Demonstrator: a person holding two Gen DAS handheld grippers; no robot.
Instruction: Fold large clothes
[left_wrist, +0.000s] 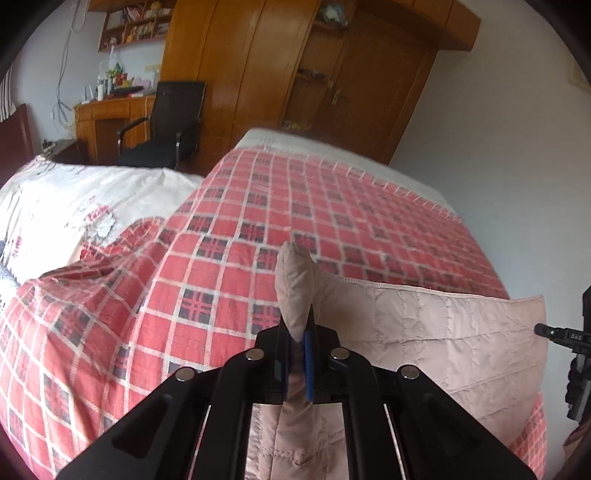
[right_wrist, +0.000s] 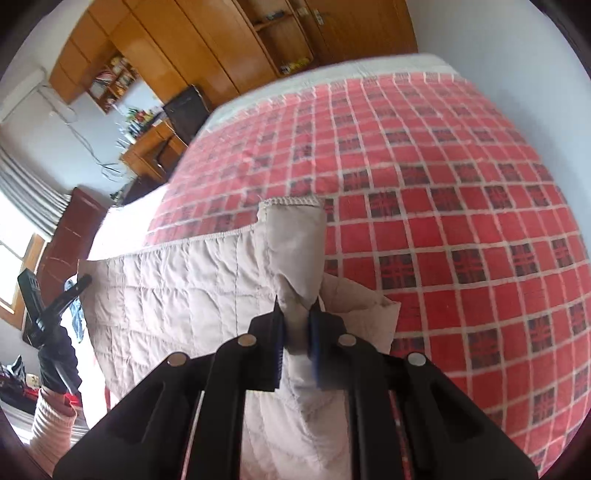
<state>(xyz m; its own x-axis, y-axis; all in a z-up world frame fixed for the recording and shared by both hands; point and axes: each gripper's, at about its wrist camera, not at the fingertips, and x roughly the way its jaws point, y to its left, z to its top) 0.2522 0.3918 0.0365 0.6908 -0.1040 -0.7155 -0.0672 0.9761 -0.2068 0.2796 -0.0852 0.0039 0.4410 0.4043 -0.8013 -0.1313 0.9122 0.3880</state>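
Pinching, seemingly, quilted garment (left_wrist: 424, 325) corners

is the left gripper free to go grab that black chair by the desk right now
Probably not. The left gripper is shut on a bunched corner of the pink quilted garment, and the plaid bed cover stretches between it and the black chair, which stands well beyond the bed's far side.

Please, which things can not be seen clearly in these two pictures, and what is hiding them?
- Lower part of the beige quilted garment: in both wrist views it runs behind the gripper bodies and off the bottom edge.
- Fabric pinched inside the left gripper and the right gripper: hidden by the fingers.
- Items on the desk: too small.
- Far plaid bedcover: blurred.
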